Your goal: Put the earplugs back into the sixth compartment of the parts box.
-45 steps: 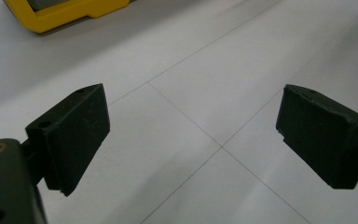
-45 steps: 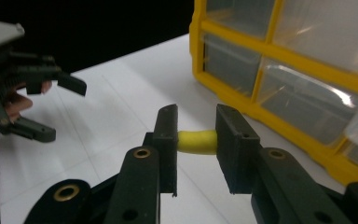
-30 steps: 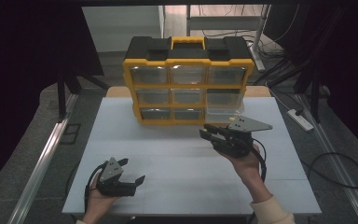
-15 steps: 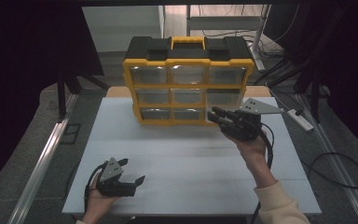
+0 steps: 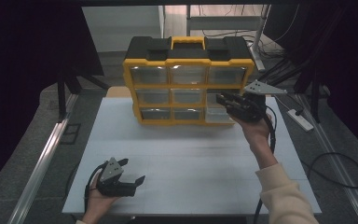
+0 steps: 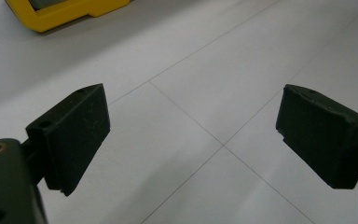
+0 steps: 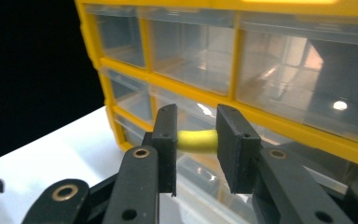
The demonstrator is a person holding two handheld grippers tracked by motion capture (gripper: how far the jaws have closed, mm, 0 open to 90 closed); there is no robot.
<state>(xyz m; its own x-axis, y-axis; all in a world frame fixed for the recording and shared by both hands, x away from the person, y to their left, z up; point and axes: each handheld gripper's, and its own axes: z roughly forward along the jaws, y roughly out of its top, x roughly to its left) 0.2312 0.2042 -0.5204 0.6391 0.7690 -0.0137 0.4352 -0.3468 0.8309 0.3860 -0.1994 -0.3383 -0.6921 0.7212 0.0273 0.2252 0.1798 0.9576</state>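
While my left claw (image 5: 129,178) has stayed put at the near edge of the worktop (image 5: 191,154), jaws spread wide over bare surface and holding nothing, my right claw (image 5: 224,99) has travelled up and away from me. A second ago it hung over the open worktop short of the drawer cabinet (image 5: 189,84); now its tips are right in front of the cabinet's right-hand column, about level with the middle and bottom rows.

In the right gripper view the right claw's jaws stand narrow, pinched on a small yellow piece (image 7: 197,140) that bridges the gap between the two pads. So the piece rides with the claw, directly ahead of which are the clear drawer fronts. I judge that the carrying stretch is nearly over and that placing comes next: the bottom right drawer (image 5: 218,116), just below and ahead of the claw tips, looks pulled out a little from the cabinet face, and that is likely where the piece belongs.

Much is hard to read. Only the short middle of the yellow piece shows between the pads; its ends are covered, so I cannot tell its full shape or what it is. From the high view the piece is too small to find, and my own claw and hand cover part of the right column. Whether that drawer is open far enough I cannot say. Glare on the clear fronts hides what the drawers contain.
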